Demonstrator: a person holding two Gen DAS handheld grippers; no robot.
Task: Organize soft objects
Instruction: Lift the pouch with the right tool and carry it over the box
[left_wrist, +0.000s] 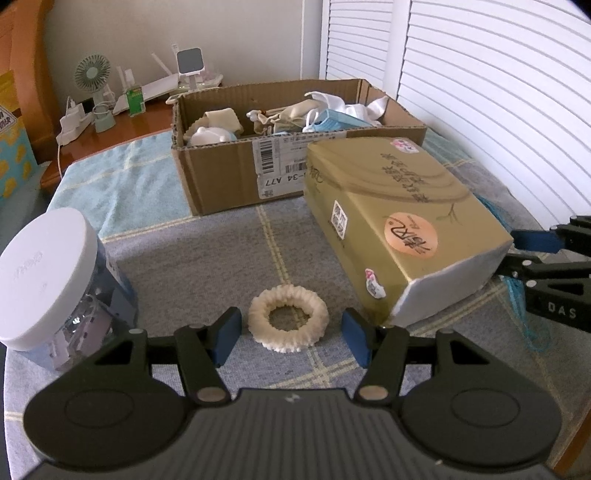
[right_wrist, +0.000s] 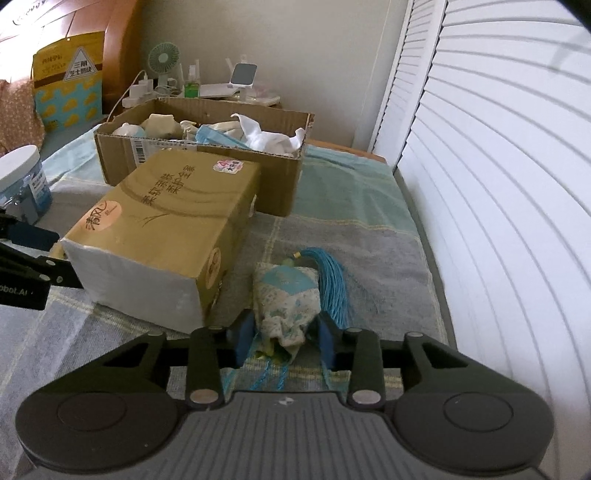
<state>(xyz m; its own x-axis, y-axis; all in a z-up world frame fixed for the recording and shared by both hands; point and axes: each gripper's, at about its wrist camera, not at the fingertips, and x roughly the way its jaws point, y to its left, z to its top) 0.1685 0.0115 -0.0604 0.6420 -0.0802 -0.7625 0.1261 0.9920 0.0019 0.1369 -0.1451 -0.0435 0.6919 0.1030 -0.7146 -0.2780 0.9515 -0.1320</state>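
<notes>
Left tongs (left_wrist: 290, 334) wide, straddling one cream ribbed scrunchie (left_wrist: 288, 318) lying flat on the plaid blanket (left_wrist: 177, 258). Right tongs (right_wrist: 286, 338) clamped on one floral fabric sachet (right_wrist: 284, 299) with a blue tassel. One gold tissue pack (left_wrist: 399, 218), one open cardboard box (left_wrist: 221, 177) of soft items, one white-lidded jar (left_wrist: 55, 288). White louvred doors (right_wrist: 498, 184) on the right.

Daylight falls through white louvred shutters (right_wrist: 498, 184) onto a bed covered by a grey-and-teal checked blanket (left_wrist: 155, 236), with a beige wall (left_wrist: 221, 37) and wooden nightstand (left_wrist: 122, 125) behind.
</notes>
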